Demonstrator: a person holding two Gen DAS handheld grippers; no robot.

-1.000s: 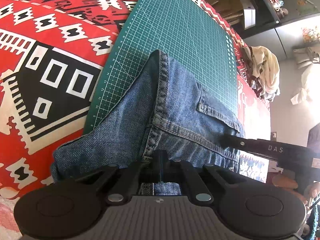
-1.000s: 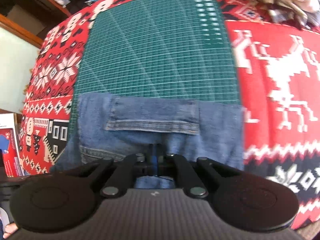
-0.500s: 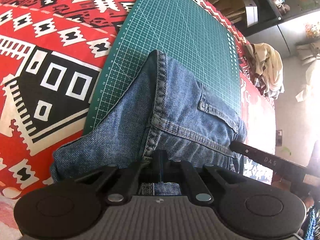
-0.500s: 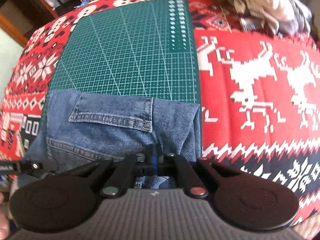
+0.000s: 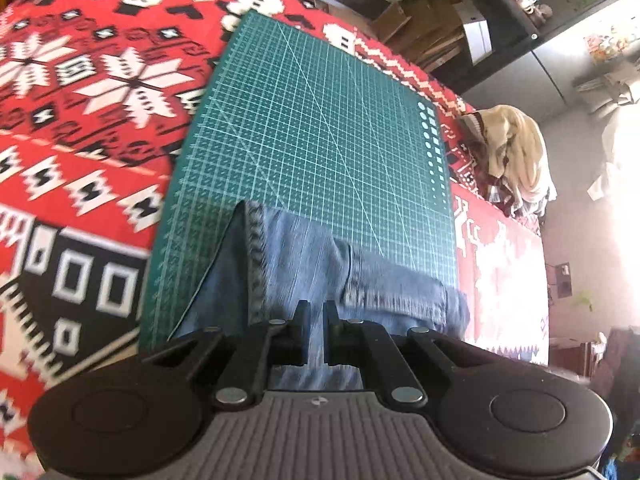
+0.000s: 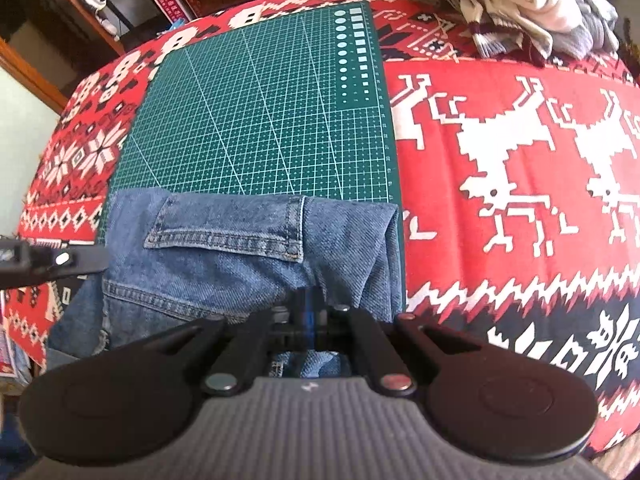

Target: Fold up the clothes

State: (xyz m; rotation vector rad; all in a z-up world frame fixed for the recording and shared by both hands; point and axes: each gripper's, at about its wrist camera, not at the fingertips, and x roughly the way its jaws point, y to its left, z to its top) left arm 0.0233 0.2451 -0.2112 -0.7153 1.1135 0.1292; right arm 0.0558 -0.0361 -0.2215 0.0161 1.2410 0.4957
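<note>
Folded blue jeans lie on the near end of the green cutting mat, back pocket up. My left gripper stands over their near edge, fingers a little apart, with denim showing through the gap. In the right wrist view the jeans fill the mat's near end. My right gripper is shut on the denim at the near right part of the fold. One of the left gripper's fingers pokes in from the left edge, beside the jeans' left side.
A red, white and black patterned blanket covers the table around the mat. A heap of pale clothes lies at the far right corner, also seen as a clothes heap. Shelves and boxes stand beyond the table.
My left gripper's fingers have parted and let go of the denim, and it has drawn back and up. The right gripper stays shut on the jeans.
</note>
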